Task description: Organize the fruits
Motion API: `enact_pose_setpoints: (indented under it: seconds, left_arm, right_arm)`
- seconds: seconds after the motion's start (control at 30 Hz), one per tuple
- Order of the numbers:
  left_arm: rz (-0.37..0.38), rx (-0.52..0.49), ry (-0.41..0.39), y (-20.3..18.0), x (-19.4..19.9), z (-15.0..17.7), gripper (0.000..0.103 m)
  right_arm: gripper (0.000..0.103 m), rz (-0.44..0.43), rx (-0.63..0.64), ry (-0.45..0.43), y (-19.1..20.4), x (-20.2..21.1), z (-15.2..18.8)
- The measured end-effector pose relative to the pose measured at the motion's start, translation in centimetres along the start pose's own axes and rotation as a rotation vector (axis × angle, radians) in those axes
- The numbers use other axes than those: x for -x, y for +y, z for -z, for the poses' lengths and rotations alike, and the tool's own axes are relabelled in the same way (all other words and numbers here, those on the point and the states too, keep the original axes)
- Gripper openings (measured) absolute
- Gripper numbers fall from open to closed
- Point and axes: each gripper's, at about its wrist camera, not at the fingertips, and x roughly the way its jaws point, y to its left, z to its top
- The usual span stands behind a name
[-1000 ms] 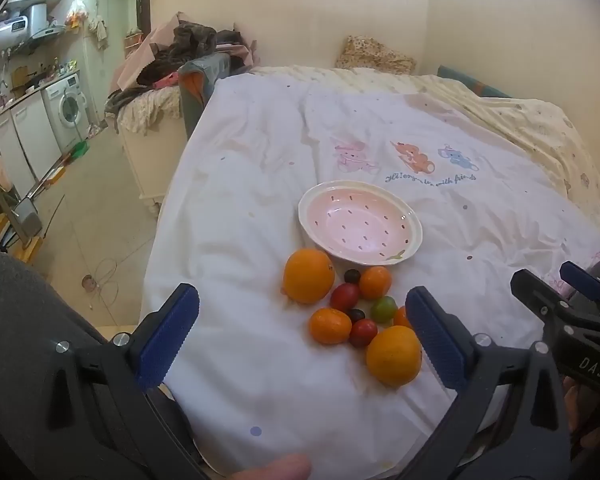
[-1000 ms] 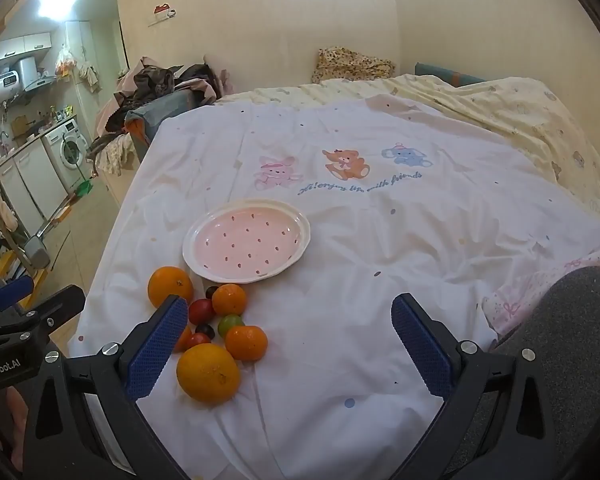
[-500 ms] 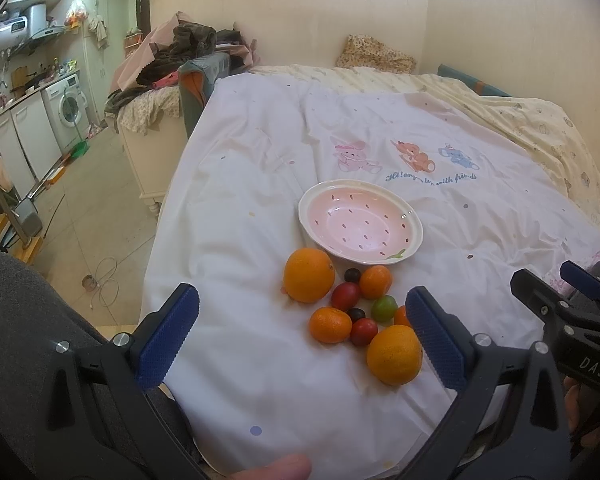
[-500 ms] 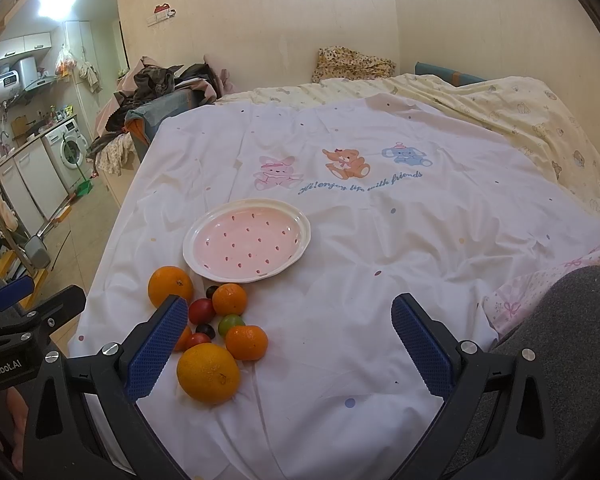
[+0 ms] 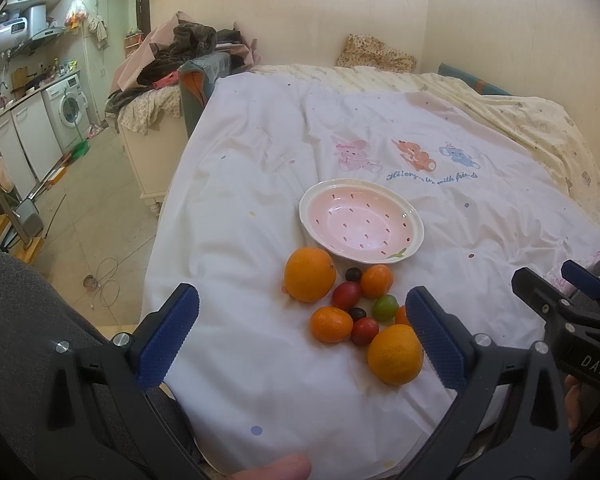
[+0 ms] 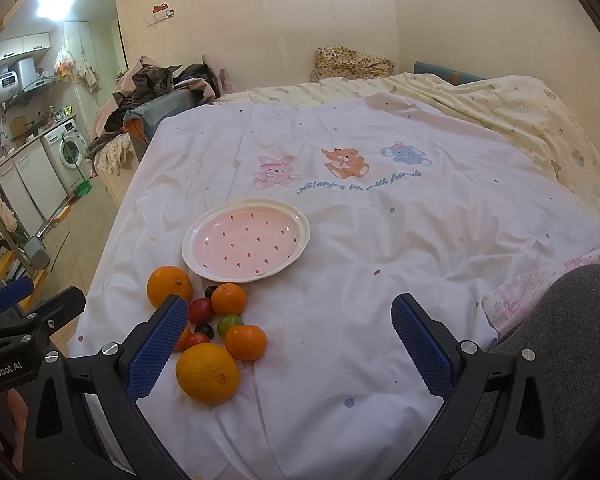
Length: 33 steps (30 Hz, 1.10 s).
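Nothing had moved since half a second before. Left gripper and right gripper both stayed with jaws wide and held nothing, low over the white sheet. The fruits lay in a cluster on the sheet, just beside the pink plate, which held no fruit.
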Motion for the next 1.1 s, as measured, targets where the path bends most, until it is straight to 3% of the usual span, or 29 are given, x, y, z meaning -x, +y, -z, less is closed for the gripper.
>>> enact_pose_setpoints:
  seconds: [1.1]
  left_arm:
    - [-0.002, -0.007, 0.012, -0.19, -0.24, 0.15, 0.102]
  right_arm:
    - [0.103, 0.000, 0.000, 0.003, -0.15, 0.22, 0.02]
